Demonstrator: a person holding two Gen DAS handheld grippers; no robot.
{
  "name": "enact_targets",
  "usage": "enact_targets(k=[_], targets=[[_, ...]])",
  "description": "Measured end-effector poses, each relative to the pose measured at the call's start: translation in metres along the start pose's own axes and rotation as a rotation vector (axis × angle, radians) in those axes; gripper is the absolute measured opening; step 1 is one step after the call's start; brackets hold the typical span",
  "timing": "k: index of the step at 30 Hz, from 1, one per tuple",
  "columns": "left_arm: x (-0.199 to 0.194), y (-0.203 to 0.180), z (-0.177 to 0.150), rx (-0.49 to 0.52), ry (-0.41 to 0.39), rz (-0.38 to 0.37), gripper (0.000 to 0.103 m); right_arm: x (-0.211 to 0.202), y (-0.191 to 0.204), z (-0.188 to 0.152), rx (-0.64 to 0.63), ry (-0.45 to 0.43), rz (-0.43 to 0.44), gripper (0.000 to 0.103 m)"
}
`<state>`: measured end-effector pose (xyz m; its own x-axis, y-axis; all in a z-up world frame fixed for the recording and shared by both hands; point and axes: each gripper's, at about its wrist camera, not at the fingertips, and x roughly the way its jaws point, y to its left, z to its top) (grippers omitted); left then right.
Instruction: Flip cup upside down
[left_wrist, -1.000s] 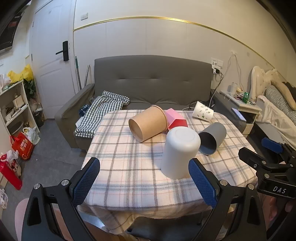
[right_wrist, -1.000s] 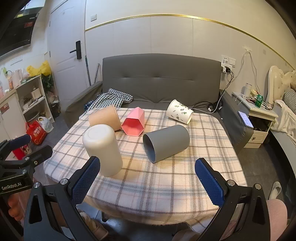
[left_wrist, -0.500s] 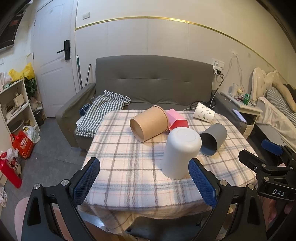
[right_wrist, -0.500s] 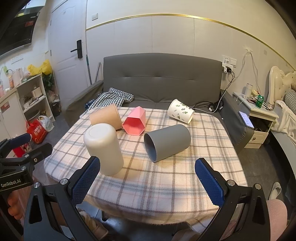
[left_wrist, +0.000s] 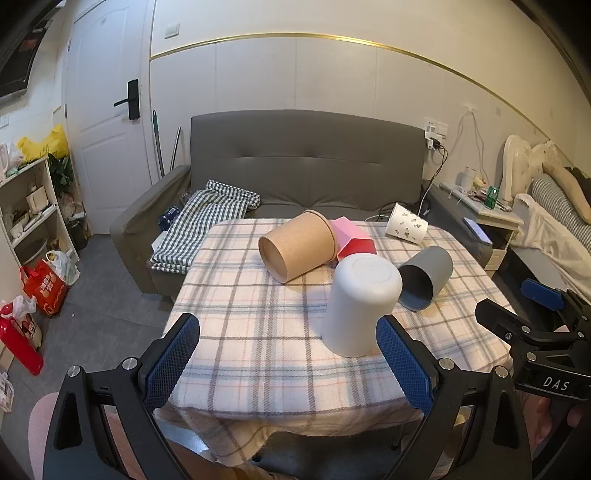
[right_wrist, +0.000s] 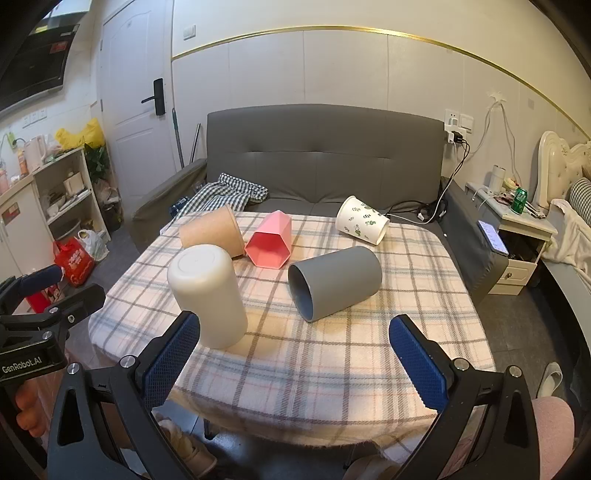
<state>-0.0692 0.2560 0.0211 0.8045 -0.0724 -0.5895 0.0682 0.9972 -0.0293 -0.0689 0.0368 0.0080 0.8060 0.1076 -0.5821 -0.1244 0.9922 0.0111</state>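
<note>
Standing inverted on the plaid-covered worktop (right_wrist: 332, 354), the white cup (right_wrist: 207, 295) sits near the front-left edge, beside the gray cup (right_wrist: 336, 282) lying on its side, while the left tongs (left_wrist: 288, 362) and right tongs (right_wrist: 295, 360) hover released, grasping nothing.

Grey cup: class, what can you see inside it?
The grey cup lies on its side; its mouth shows a bare grey inner wall, nothing visible inside. Its bottom is too dark to see.
</note>
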Motion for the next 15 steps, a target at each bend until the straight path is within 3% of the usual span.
enact_targets(k=[15], targets=[[0.0014, 0.0007, -0.0002, -0.010, 0.012, 0.003, 0.099, 0.0017, 0.0004, -0.0011, -0.004, 0.002, 0.000, 0.103]])
